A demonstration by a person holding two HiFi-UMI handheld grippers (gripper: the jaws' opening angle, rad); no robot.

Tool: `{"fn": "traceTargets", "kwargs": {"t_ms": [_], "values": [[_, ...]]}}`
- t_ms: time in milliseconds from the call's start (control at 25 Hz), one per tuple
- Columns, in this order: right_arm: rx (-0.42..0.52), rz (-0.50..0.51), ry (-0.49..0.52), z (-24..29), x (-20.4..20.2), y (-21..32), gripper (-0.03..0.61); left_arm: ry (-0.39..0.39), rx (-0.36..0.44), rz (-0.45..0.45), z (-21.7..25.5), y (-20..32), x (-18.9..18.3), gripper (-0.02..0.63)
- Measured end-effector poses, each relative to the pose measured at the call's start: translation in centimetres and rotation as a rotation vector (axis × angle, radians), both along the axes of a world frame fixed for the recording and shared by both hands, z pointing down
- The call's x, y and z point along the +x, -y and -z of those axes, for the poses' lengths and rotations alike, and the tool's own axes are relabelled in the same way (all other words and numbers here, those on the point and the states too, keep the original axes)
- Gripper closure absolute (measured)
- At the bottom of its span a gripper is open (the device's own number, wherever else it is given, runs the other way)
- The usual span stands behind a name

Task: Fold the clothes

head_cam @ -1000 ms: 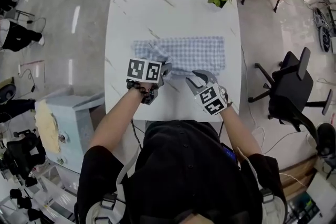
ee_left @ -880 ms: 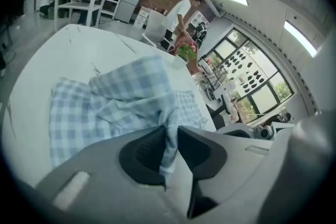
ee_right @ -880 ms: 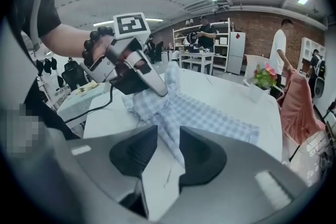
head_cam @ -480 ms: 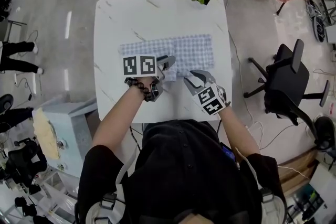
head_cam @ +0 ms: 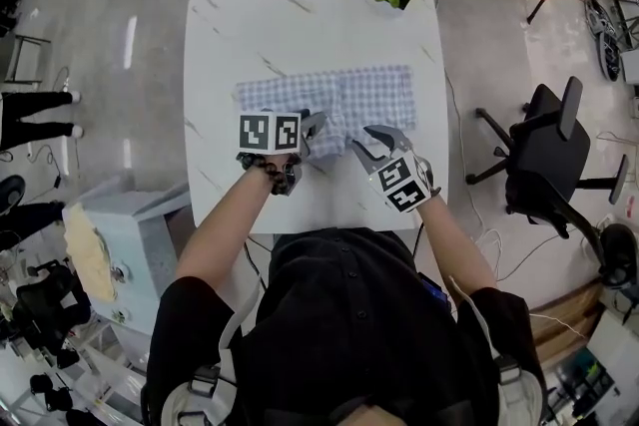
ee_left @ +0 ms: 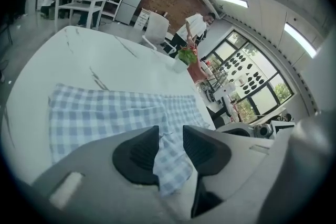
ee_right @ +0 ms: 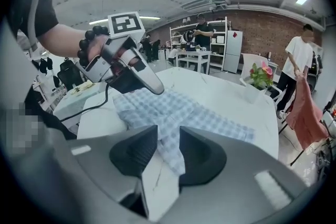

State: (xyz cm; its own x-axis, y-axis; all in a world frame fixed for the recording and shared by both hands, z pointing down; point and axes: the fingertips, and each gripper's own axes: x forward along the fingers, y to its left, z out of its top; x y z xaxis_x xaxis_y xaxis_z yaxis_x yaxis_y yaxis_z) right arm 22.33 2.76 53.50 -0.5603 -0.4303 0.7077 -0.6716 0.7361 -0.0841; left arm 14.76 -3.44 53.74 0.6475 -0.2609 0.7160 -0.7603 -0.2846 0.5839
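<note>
Item: your blue-and-white checked cloth (head_cam: 371, 95), flat on the white marble table (head_cam: 300, 25), with left tongs (head_cam: 314, 126), just opened, and right tongs (head_cam: 366, 138) both narrowly parted, its near hem between them.

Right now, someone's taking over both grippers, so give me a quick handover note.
Left gripper: jaws have just been opening, checked cloth edge between them, not pinched.
Right gripper: jaws apart, same near edge between them, not pinched.
Cloth lies as a long band across the white table, near edge rumpled.
Done: apparently a lengthwise fold. Left: regrip, finish folding.
</note>
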Motion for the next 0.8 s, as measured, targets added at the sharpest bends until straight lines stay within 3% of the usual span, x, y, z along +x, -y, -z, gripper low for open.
{"fn": "traceTargets", "kwargs": {"t_ms": [400, 800], "values": [[0.007, -0.069, -0.01, 0.7, -4.6, 0.1, 0.445, 0.017, 0.017, -0.075, 0.1, -1.1, -3.7, 0.454], [0.025, -0.001, -0.033, 1.0, -13.0, 0.2, 0.446, 0.036, 0.044, -0.011, -0.6, -2.1, -15.5, 0.434]]}}
